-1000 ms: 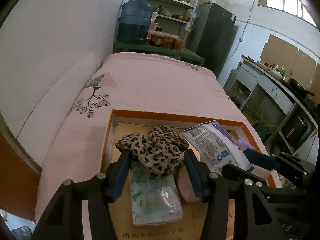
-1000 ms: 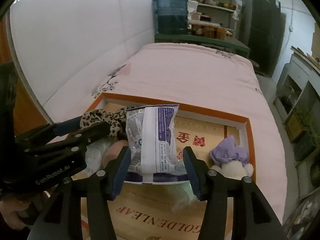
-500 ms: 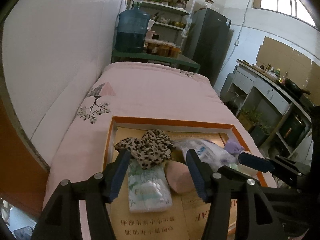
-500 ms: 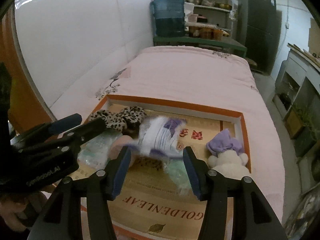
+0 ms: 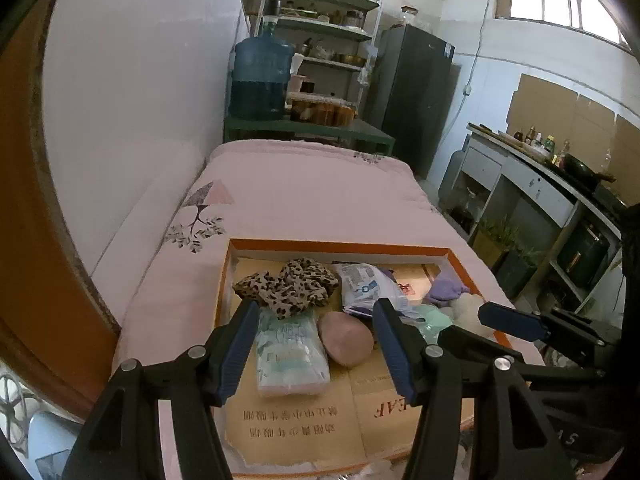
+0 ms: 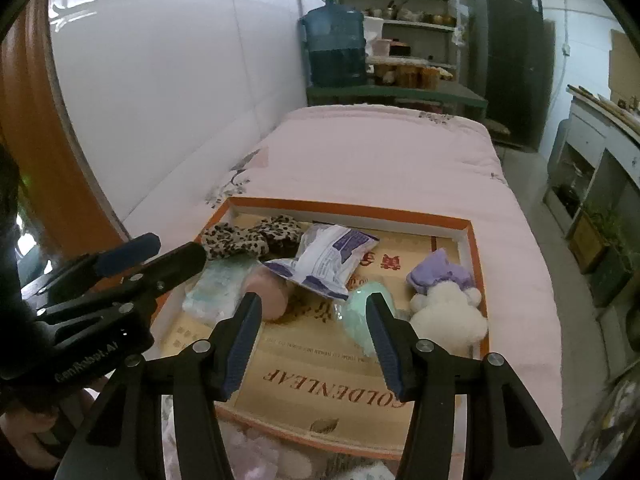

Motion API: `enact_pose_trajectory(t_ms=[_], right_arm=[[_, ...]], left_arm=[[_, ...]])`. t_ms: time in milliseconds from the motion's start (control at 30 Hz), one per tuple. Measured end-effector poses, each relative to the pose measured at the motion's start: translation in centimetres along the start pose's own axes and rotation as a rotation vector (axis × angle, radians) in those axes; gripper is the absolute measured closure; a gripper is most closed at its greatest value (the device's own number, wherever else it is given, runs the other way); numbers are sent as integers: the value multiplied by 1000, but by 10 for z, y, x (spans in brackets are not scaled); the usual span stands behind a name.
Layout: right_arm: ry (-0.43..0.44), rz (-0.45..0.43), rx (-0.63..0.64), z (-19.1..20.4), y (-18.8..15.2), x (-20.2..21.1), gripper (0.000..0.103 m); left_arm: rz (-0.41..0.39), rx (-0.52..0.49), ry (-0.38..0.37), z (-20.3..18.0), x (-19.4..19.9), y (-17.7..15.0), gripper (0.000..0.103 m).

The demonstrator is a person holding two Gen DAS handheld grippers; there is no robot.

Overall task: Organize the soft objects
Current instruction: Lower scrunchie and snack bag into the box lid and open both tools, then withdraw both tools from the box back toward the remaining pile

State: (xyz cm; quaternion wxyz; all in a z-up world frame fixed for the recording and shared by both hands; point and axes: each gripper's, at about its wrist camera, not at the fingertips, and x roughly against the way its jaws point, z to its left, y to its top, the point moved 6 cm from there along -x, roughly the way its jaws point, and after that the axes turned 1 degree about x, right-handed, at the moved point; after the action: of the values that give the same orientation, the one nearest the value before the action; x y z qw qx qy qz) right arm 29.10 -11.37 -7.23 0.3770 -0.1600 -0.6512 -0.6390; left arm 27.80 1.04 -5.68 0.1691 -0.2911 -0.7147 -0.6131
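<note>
Mint pouch (image 6: 362,312) partly hidden; shelf items (image 5: 320,16) indistinct.

right gripper (image 6: 311,334) hovering open and empty over orange-rimmed cardboard tray (image 6: 352,211); white-purple plastic snack bag (image 6: 326,256) lying inside.

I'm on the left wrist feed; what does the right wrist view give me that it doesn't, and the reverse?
Only the left wrist: the kitchen counter with bottles.
Only the right wrist: the whole white plush toy with purple hat and the box's near rim.
Both: the orange-rimmed cardboard box, leopard-print cloth, white-and-purple packet, pink round pad, and open, empty left tongs and right tongs.
</note>
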Motion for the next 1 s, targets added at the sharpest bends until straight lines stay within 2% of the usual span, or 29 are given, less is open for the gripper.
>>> enact_pose_trajectory(t_ms=[500,1000], right_arm=[[-4,-22,-13,4,-15,31,47],[-6,-36,-23,9,-32,57,47]], left_arm=[[-27,-11,-1,-11,36,-10,44],[-27,-13,-4,-12,49,-20,44]])
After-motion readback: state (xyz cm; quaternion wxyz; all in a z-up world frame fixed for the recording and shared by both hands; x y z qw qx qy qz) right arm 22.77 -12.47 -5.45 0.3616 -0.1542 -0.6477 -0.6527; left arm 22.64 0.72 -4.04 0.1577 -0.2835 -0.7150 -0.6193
